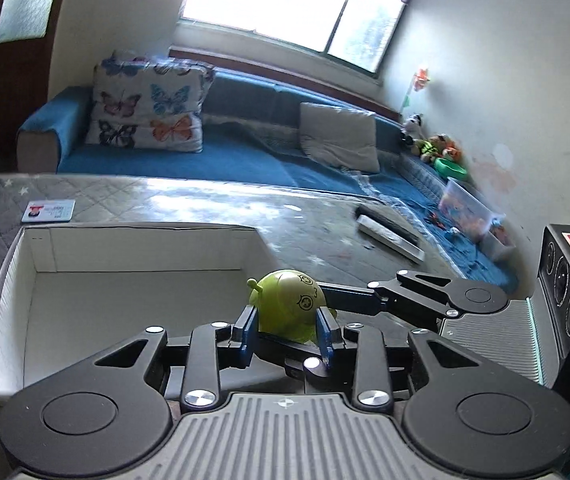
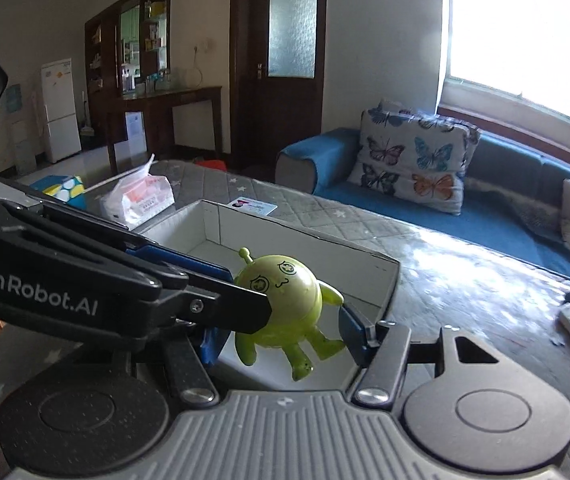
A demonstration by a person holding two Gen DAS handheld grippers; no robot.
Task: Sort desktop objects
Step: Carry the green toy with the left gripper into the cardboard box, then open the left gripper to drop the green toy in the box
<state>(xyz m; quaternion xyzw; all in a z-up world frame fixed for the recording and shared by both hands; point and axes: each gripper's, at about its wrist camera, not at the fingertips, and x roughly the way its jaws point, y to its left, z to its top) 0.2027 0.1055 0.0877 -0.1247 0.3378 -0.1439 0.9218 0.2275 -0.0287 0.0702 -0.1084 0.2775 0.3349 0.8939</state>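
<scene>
A green alien toy (image 1: 291, 304) with a drawn face is held in the air at the near right corner of a white open box (image 1: 45, 248). My left gripper (image 1: 285, 332) is shut on the toy's body, its blue pads on both sides. In the right wrist view the toy (image 2: 281, 304) hangs with arms and legs spread between my right gripper's blue pads (image 2: 351, 332), which stand wider than the toy; the right gripper (image 2: 281, 340) is open around it. The left gripper's black fingers cross that view from the left and clamp the toy. The box (image 2: 365, 264) lies behind the toy.
A card (image 1: 48, 211) lies on the grey quilted table beyond the box. A tissue pack (image 2: 139, 200) and a blue box (image 2: 61, 190) stand at the table's far left. A remote and white strip (image 1: 391, 232) lie to the right. A blue sofa with cushions runs behind.
</scene>
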